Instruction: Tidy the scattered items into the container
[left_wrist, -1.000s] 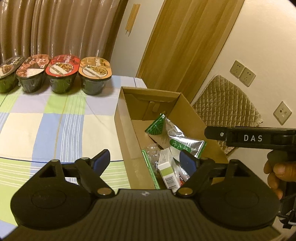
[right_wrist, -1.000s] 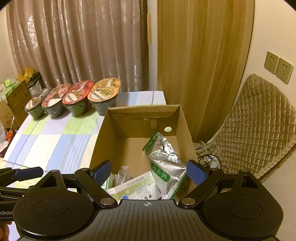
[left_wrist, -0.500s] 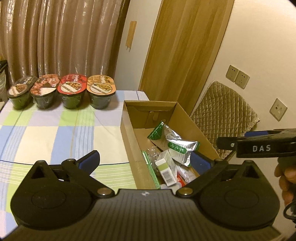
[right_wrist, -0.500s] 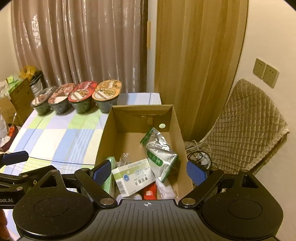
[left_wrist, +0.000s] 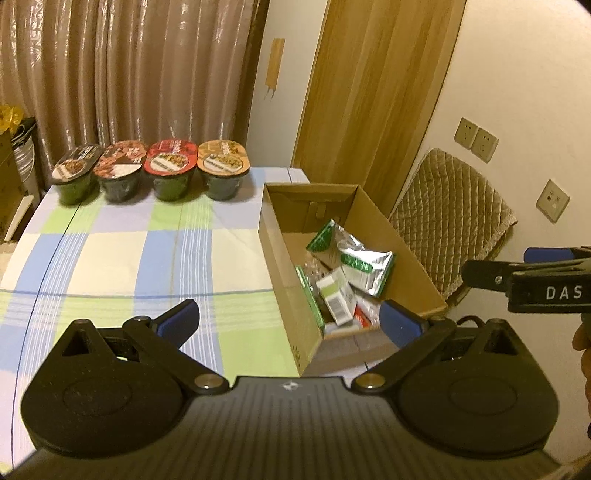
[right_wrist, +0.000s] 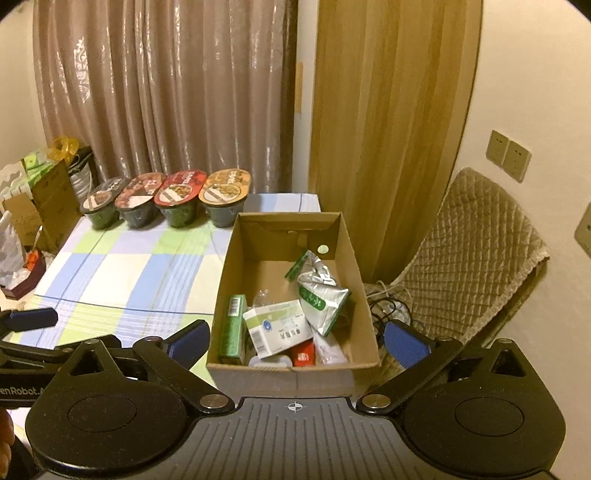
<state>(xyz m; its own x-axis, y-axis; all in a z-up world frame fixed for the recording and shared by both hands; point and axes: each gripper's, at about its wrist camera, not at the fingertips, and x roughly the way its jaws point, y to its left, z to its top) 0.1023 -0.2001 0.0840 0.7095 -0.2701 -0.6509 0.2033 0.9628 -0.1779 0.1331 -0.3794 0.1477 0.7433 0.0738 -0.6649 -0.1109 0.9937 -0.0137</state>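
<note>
Fingers of left gripper (left_wrist: 290, 321) and right gripper (right_wrist: 297, 341) spread wide, empty; cardboard box (right_wrist: 236, 254) ahead holds items; next: fetch noodle bowls (right_wrist: 225, 194) beyond

We see a matt brown cardboard box (right_wrist: 354, 258) holding a shiny crinkled foil pouch (right_wrist: 321, 295), on a smooth checked cloth (right_wrist: 125, 273).

"das" on right tongs (left_wrist: 524, 273); "enrobot" on left tongs (right_wrist: 22, 373)

Open cardboard box (right_wrist: 291, 369) at table's edge, holding silver pouch (right_wrist: 320, 295), white carton (right_wrist: 279, 328), green box (right_wrist: 232, 328).
</note>
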